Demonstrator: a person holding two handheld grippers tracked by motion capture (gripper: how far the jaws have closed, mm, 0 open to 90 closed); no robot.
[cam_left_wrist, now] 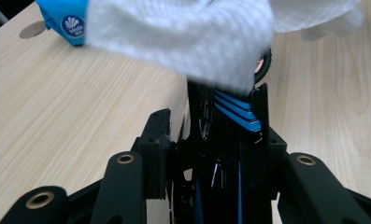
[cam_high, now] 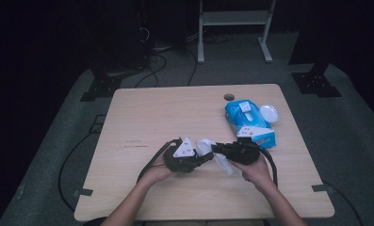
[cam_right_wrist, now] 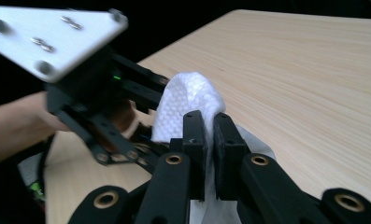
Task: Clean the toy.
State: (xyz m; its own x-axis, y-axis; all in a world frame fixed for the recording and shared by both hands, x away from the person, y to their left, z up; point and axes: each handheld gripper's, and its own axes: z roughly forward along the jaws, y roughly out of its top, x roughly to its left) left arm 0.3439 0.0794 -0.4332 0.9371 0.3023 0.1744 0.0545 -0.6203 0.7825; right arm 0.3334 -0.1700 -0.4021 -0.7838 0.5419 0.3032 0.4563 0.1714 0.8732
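Note:
A white wipe (cam_high: 223, 163) hangs between my two grippers above the front middle of the table (cam_high: 147, 117). My right gripper (cam_high: 217, 149) is shut on it; in the right gripper view its jaws (cam_right_wrist: 210, 126) pinch a fold of the wipe (cam_right_wrist: 188, 100). My left gripper (cam_high: 204, 159) faces it from the left. Its jaws (cam_left_wrist: 211, 126) stand apart, the wipe (cam_left_wrist: 183, 37) drapes just past their tips, and a black, blue-striped part (cam_left_wrist: 234, 112) of the right gripper sits between them. The left gripper's grey plate (cam_right_wrist: 52, 37) is close by.
A blue pack of wipes (cam_high: 248, 120) lies at the right rear of the table, with a round white lid (cam_high: 268, 113) beside it. A cable hole (cam_high: 229, 97) is near the far edge. Cables trail off the front of the table.

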